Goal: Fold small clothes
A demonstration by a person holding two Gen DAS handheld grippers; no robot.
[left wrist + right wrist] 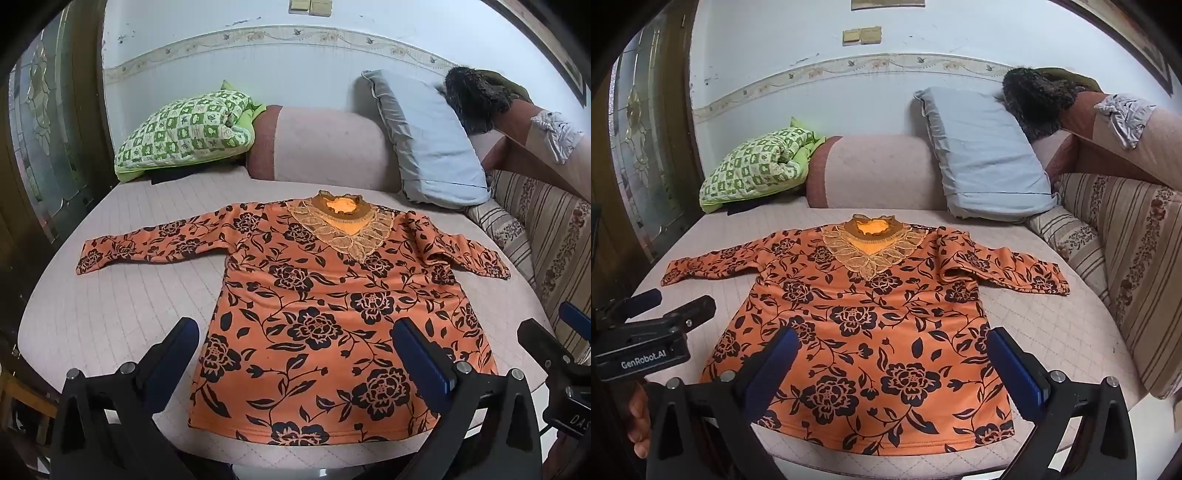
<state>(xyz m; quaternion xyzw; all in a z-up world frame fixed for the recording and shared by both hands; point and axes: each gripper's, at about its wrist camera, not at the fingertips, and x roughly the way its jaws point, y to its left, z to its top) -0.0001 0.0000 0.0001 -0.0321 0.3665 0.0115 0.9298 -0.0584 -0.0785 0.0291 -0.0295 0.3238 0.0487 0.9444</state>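
An orange long-sleeved top with black flowers and a lace collar point(317, 295) lies flat, face up, on the quilted pink seat point(110, 306), sleeves spread to both sides, hem toward me. It shows the same way in the right wrist view point(864, 325). My left gripper point(295, 354) is open and empty, hovering above the hem. My right gripper point(892, 362) is open and empty above the hem's right half. The right gripper also shows at the edge of the left wrist view point(554, 343); the left gripper shows in the right wrist view point(665, 306).
A green checked cushion point(184, 133) lies at the back left. A grey pillow point(424, 136) leans at the back right beside a dark furry item point(476, 96). A striped floral cushion point(546, 236) lines the right side. A glass door point(37, 129) stands on the left.
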